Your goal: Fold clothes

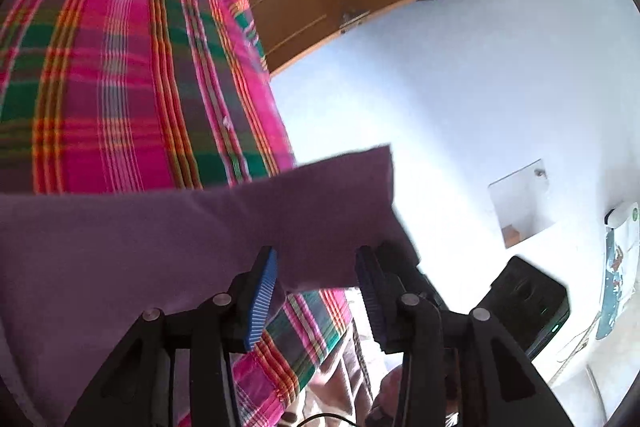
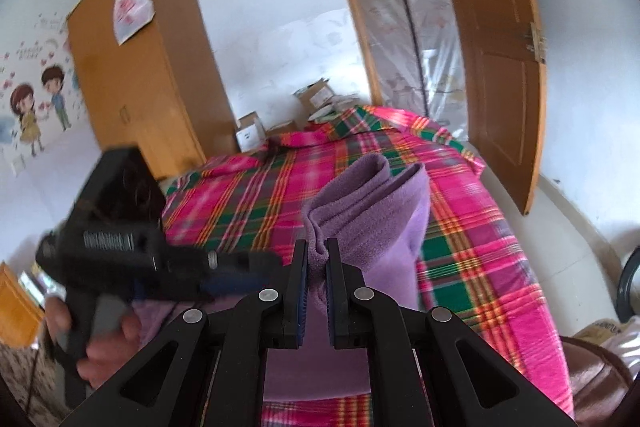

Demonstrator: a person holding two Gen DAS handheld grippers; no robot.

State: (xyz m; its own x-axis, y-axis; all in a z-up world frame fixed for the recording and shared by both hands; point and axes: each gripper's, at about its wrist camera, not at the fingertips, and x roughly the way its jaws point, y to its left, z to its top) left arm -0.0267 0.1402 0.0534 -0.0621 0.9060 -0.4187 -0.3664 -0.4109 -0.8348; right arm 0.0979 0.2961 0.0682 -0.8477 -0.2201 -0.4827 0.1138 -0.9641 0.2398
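Purple cloth (image 2: pixel 372 211): fleece-like garment, the task's thing; held up over the bed, bunched into several parallel folds that rise away from the right gripper, with a smoother flap hanging below.
Right gripper (image 2: pixel 317 259): black frame, blue ribbed pads; fingers nearly together, clamped on a pinched ridge of the purple cloth between the pads.
Left gripper (image 1: pixel 316 267): fingers (image 1: pixel 262 291) apart, a wide gap between the blue pads; a flat edge of the purple cloth (image 1: pixel 200 227) spans the left wrist view across this gap, and whether either pad touches it cannot be told.
Left gripper, right wrist view (image 2: pixel 116 227): blurred black body at the left of the frame, with a hand (image 2: pixel 100 343) wrapped around its grip.
Bed cover (image 2: pixel 460 227): plaid in pink, green and orange; spread over the bed beneath and behind the cloth; fills the upper left of the left wrist view (image 1: pixel 120 67).
Wardrobe (image 2: pixel 136 67): wooden, beyond the bed at left, a white plastic bag (image 2: pixel 130 7) hanging on its front.
Door (image 2: pixel 500 67): wooden, open, at right of a doorway covered with clear sheeting.
Cardboard boxes (image 2: pixel 250 133): on the floor past the far end of the bed.
Wall stickers (image 2: pixel 38 103): two cartoon figures, far left.
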